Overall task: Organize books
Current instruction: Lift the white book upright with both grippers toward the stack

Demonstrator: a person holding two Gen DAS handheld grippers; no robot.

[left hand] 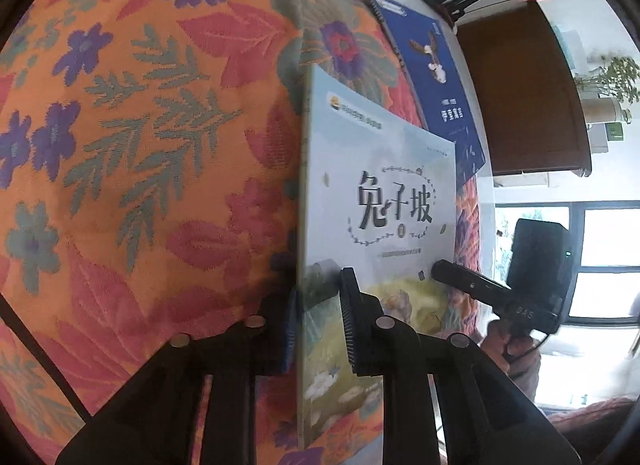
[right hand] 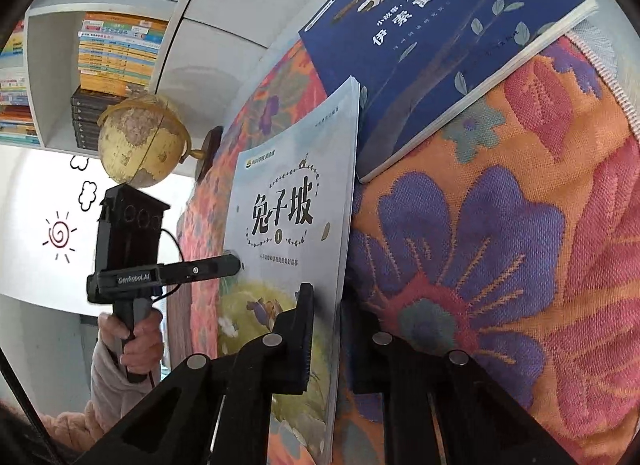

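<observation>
A pale blue picture book with black Chinese title characters is held on edge over a floral orange cloth. My left gripper is shut on its lower edge, one finger on the cover and the other behind the book. My right gripper is shut on the opposite edge in the same way. Each wrist view shows the other gripper at the book's far side: the right gripper and the left gripper. A dark blue book lies flat on the cloth just beyond, partly covered by the pale one.
A white bookshelf with stacked books stands at the back left, with a yellowed globe below it. A person's hand grips the left gripper's handle. A dark wooden panel and a bright window are on the other side.
</observation>
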